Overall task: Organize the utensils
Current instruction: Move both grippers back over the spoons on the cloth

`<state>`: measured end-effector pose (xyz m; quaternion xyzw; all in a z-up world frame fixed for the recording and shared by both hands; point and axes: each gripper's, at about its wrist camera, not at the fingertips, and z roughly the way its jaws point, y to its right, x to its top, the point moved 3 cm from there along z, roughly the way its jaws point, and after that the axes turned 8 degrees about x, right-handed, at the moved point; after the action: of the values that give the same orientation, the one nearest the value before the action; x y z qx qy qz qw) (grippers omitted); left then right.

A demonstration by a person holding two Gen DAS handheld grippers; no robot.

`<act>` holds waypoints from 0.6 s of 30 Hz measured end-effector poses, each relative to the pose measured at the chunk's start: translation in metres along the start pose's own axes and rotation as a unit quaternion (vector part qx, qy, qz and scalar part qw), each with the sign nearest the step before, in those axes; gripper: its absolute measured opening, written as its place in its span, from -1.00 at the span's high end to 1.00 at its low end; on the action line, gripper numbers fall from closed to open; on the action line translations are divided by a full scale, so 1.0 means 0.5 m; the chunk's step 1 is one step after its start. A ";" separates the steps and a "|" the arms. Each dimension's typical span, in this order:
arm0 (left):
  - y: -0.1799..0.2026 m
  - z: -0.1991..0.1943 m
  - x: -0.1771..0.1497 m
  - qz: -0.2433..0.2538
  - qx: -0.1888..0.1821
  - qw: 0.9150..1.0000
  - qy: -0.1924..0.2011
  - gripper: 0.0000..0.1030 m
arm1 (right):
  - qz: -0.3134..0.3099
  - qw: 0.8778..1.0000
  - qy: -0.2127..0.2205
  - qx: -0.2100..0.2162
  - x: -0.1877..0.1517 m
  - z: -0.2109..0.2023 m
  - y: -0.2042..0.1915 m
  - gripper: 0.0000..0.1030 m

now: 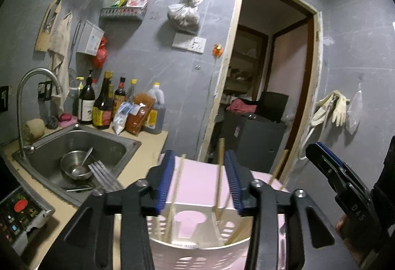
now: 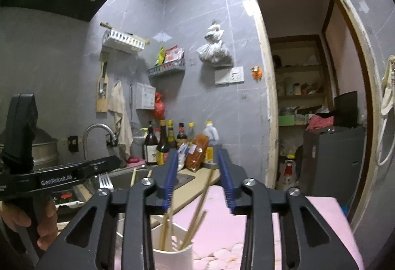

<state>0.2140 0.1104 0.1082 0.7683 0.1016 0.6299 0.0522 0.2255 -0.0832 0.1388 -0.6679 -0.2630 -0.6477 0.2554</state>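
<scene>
Your left tool (image 1: 201, 181) hangs with its blue-padded jaws parted over the white utensil holder (image 1: 197, 225), gripping nothing; wooden chopsticks (image 1: 176, 193) stand inside the holder and rise through the gap between the pads without being pinched. Your right tool (image 2: 198, 181) is likewise partly open and holds nothing, with more chopsticks (image 2: 200, 205) leaning in the same white holder (image 2: 172, 255) just below and between its jaws. The holder stands on a pink sheet (image 2: 308, 228) covering the surface. In the right wrist view a fork (image 2: 105, 182) shows just below the left tool's body; whether it touches anything you cannot tell. Off to the left, the sink (image 1: 118, 144) holds a steel bowl (image 1: 74, 163) with a spoon (image 1: 86, 156) in it, and sauce bottles (image 1: 103, 104) stand behind it against the grey wall.
</scene>
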 end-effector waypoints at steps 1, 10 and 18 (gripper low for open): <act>0.007 0.000 0.002 0.000 -0.004 1.000 0.001 0.22 | -0.002 1.000 0.003 -0.004 0.005 -0.012 0.005 0.12; 0.082 -0.004 -0.014 0.007 -0.036 0.999 -0.003 -0.37 | -0.014 0.998 0.013 -0.057 0.022 -0.109 0.052 -0.52; 0.144 -0.006 -0.052 0.022 -0.058 0.998 -0.007 -0.88 | -0.012 0.996 0.010 -0.090 0.008 -0.179 0.095 -1.00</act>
<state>0.2125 0.0342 0.0988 0.7701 0.0477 0.6306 0.0842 0.1928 -0.1787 0.1458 -0.6789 -0.2086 -0.6781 0.1890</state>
